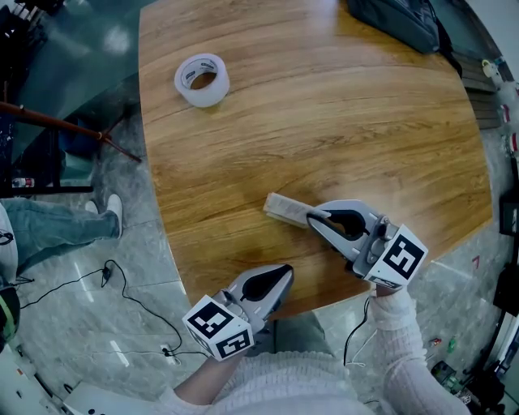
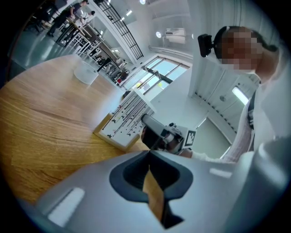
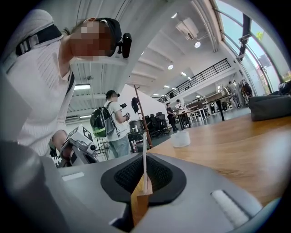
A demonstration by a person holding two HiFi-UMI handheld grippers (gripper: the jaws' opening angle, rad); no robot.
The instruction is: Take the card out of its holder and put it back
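A white printed card (image 1: 284, 208) stands in a low wooden holder (image 2: 113, 138) near the table's front edge. My right gripper (image 1: 310, 217) reaches in from the right and is shut on the card's near end. In the right gripper view the card (image 3: 144, 148) shows edge-on as a thin white line pinched between the pads, with the wooden holder (image 3: 145, 187) just beneath. My left gripper (image 1: 284, 273) rests at the table's front edge, below and to the left of the card, shut with nothing in it. The left gripper view shows the card's face (image 2: 123, 114) with the right gripper (image 2: 146, 124) at its end.
A roll of clear tape (image 1: 202, 79) sits at the table's far left. A dark bag (image 1: 397, 20) lies at the far right corner. Another person's legs (image 1: 57, 223) and cables (image 1: 122, 296) are on the floor to the left. A person with a backpack (image 3: 108, 123) stands beyond the table.
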